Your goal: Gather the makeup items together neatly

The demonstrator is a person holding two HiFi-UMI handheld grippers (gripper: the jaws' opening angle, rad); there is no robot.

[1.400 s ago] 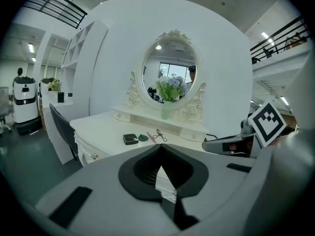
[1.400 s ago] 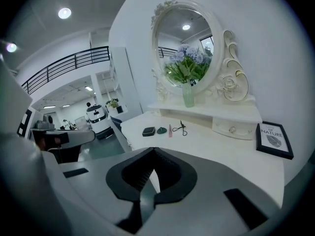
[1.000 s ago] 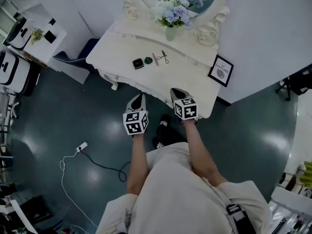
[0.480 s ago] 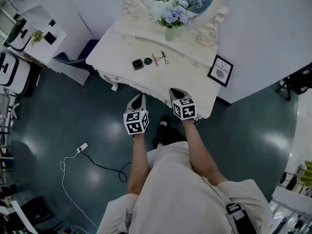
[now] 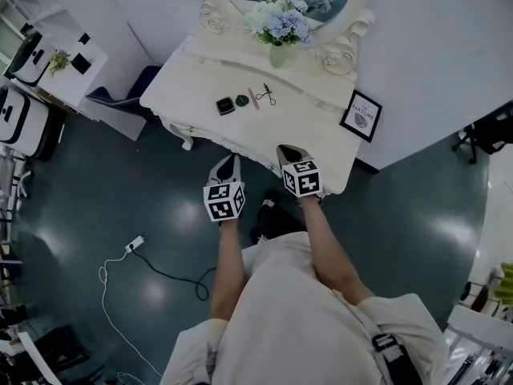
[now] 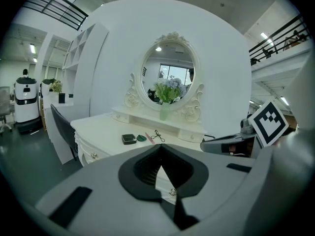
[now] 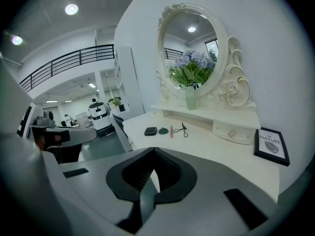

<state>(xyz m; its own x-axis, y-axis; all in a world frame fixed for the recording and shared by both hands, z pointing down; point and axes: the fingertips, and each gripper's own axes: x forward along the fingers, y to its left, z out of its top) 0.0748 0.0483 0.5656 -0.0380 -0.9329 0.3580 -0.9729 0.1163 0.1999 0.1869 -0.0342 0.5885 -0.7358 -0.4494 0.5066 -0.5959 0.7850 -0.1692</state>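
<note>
Four makeup items lie in a short row on the white dressing table (image 5: 313,139): a black compact (image 5: 225,106), a green round piece (image 5: 242,100), a pink stick (image 5: 254,98) and an eyelash curler (image 5: 267,95). My left gripper (image 5: 228,164) hangs in front of the table's near edge, shut and empty. My right gripper (image 5: 285,152) sits just over that edge, also shut with nothing in it. Both are well short of the items. The right gripper view shows the compact (image 7: 150,131), green piece (image 7: 163,130), stick (image 7: 171,131) and curler (image 7: 183,128) beyond the closed right gripper (image 7: 153,149).
A vase of flowers (image 5: 280,32) stands before the oval mirror (image 6: 170,73) at the back. A framed picture (image 5: 362,116) leans at the table's right end. A dark chair (image 5: 120,96) stands left of the table. A cable with a plug (image 5: 135,242) lies on the floor.
</note>
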